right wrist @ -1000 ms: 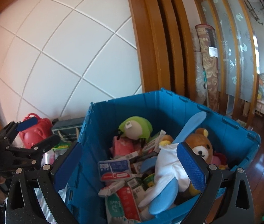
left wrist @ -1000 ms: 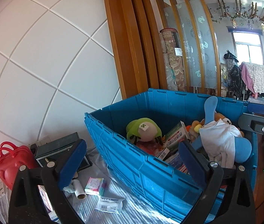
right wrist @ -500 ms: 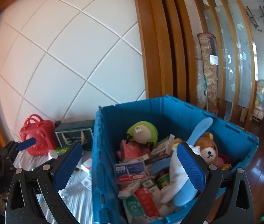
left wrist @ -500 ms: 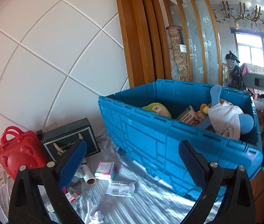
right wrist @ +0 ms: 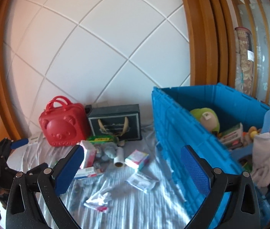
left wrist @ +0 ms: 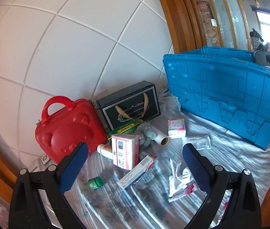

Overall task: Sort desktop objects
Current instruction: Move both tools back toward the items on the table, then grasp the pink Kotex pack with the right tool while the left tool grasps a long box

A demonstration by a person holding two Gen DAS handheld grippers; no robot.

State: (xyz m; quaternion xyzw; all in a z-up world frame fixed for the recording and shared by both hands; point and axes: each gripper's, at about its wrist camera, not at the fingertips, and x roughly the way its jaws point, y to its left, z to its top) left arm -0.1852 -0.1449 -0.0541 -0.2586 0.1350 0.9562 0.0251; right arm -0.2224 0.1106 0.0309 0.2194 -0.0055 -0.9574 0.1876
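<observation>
Left wrist view: left gripper (left wrist: 134,159) hangs above the clutter, fingers (left wrist: 73,167) spread wide, nothing between them. Below, on the counter (left wrist: 230,152) under a wrinkled striped sheet: a pink-and-white carton standing upright (left wrist: 125,151), a long white-and-red flat box (left wrist: 137,172) tilted just in front of it, a small green-capped jar (left wrist: 95,183), a crumpled white wrapper (left wrist: 178,177). Further back, a white cardboard tube (left wrist: 161,138) beside a small pink-green packet (left wrist: 177,127). A red bear-faced plastic case with a handle (left wrist: 68,131) and a dark gift box with gold cord handles (left wrist: 131,107) stand against the tiled wall. The large blue plastic crate (left wrist: 230,93) sits to the right; its inside is hidden here.

Right wrist view: right gripper (right wrist: 133,168) also empty, fingers (right wrist: 69,168) wide apart. The crate (right wrist: 182,133) holds a green-and-cream plush toy (right wrist: 207,119), boxes, and a white cloth item (right wrist: 266,152). The left gripper (right wrist: 6,152) shows at the far left edge; from here I cannot tell its fingers' spread.
</observation>
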